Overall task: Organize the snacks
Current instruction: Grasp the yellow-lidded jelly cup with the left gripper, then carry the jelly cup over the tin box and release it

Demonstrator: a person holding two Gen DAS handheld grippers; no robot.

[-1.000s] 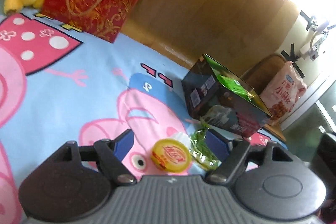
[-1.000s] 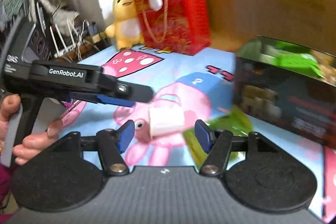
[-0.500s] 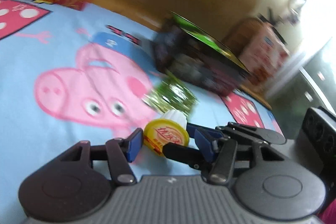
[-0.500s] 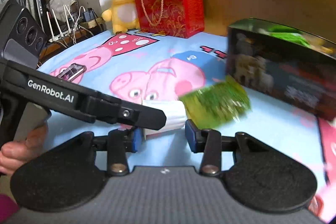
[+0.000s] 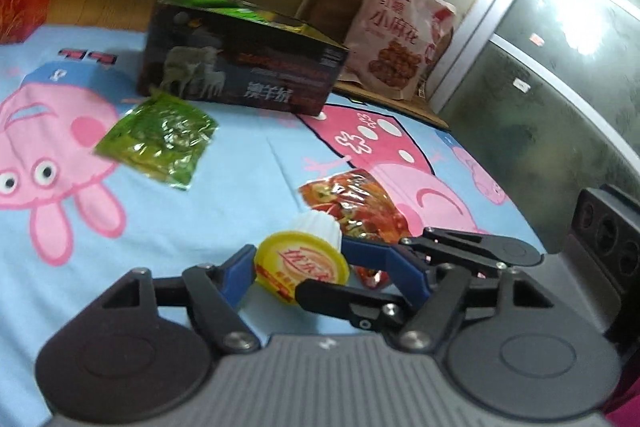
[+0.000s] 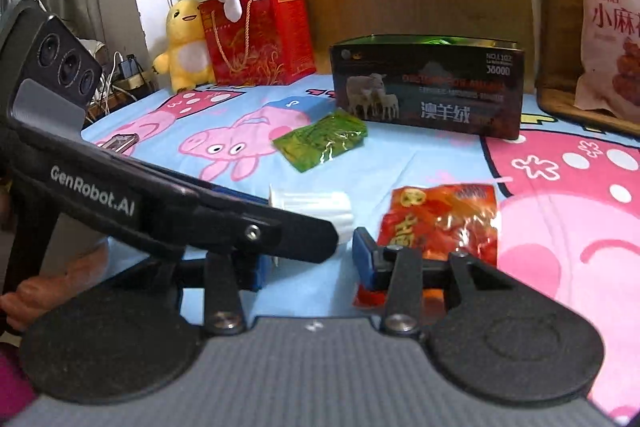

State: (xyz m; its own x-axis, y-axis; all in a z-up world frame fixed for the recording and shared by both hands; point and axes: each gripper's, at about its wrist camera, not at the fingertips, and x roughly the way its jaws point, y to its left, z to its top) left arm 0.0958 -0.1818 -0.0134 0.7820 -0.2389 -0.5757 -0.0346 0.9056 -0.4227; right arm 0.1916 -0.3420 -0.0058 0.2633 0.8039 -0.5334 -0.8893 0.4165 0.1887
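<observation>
A jelly cup (image 5: 302,263) with a yellow lid and ribbed white body (image 6: 312,205) lies sideways between both grippers, just over the cartoon-pig sheet (image 5: 200,219). My right gripper (image 6: 310,255) is shut on its white body. My left gripper (image 5: 320,263) still has the lid end between its jaws, which are opening, and its pads stand slightly apart from the lid. The left gripper's finger (image 6: 280,231) crosses the right wrist view and hides the right gripper's left pad. A red snack packet (image 6: 444,215) lies just right of the cup, and a green packet (image 6: 322,139) lies farther back.
A dark open-top box (image 6: 428,91) printed with sheep stands behind the packets. A pink snack bag (image 6: 608,27) leans at the back right. A red gift bag (image 6: 260,35) and plush toys (image 6: 186,43) stand at the back left. A person's hand (image 6: 40,287) holds the left gripper.
Both grippers have closed in on the jelly cup and moved it right, from beside the green packet to beside the red one. The left jaws have since widened.
</observation>
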